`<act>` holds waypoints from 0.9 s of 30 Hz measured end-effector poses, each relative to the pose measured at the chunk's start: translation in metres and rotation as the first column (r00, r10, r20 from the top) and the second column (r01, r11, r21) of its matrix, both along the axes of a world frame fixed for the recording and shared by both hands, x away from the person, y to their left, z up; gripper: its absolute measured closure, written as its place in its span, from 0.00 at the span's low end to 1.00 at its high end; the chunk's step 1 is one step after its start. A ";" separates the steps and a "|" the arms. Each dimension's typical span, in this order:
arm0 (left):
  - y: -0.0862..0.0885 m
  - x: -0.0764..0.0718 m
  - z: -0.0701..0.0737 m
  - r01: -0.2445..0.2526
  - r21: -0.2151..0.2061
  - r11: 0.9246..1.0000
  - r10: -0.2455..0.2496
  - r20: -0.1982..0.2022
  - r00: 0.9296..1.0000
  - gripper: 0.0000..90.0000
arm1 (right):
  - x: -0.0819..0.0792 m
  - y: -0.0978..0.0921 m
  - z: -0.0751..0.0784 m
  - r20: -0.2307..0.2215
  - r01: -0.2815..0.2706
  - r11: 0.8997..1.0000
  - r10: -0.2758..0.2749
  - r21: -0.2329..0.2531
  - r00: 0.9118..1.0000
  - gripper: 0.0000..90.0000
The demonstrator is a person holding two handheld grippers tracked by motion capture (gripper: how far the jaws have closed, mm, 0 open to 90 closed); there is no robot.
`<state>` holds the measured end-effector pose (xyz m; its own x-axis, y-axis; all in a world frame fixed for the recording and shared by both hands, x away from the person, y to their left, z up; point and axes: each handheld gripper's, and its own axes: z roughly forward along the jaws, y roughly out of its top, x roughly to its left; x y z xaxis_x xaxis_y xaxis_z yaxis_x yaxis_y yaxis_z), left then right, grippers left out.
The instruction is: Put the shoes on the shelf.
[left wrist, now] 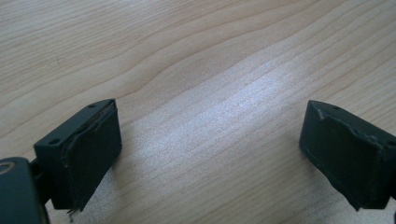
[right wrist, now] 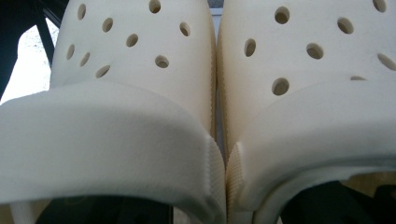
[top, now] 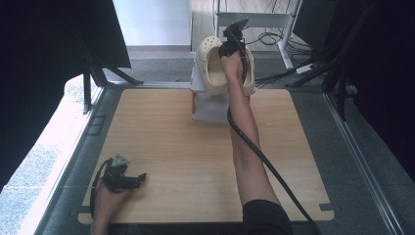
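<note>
High view, shoes: a cream pair of clogs (top: 215, 63) is seen on a small white stand (top: 208, 105) at the table's (top: 186, 147) far edge, toward 12 o'clock.
High view, right gripper: the right gripper (top: 234, 45) is reached out over the right-hand clog; whether its jaws are apart or together cannot be told.
High view, left gripper: the left gripper (top: 137, 180) is rested on the table near 7 o'clock, well apart from the clogs.
Left gripper view: the jaws are seen spread wide apart over bare wood, with nothing between them.
Right gripper view: the two clogs are seen side by side and touching, toes toward 12 o'clock, the left clog (right wrist: 126, 116) and right clog (right wrist: 317, 107) each pierced with round holes, heel straps folded across the front.
Look: thick, matte, foam-like material, ribbed along the inner edges.
Step, judged: a clog is probably being gripped or set down; a firm hold on the strap or rim would be advised, kept level so the neighbour is not dragged.
</note>
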<state>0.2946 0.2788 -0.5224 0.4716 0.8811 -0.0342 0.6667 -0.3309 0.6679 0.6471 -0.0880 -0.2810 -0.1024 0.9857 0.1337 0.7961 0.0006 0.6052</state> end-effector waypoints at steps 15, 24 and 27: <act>0.000 0.000 0.000 0.003 0.000 1.000 -0.003 -0.002 1.000 0.06 | -0.005 -0.006 -0.013 0.061 -0.129 0.991 0.132 -0.047 0.989 0.47; 0.000 0.000 0.000 0.002 0.000 1.000 -0.002 -0.002 1.000 0.06 | -0.014 -0.015 -0.011 0.071 -0.234 0.969 0.239 -0.074 0.968 0.29; 0.000 0.001 0.000 0.003 0.001 1.000 -0.003 -0.002 1.000 0.06 | -0.019 -0.020 -0.007 0.085 -0.250 0.965 0.256 -0.075 0.963 0.24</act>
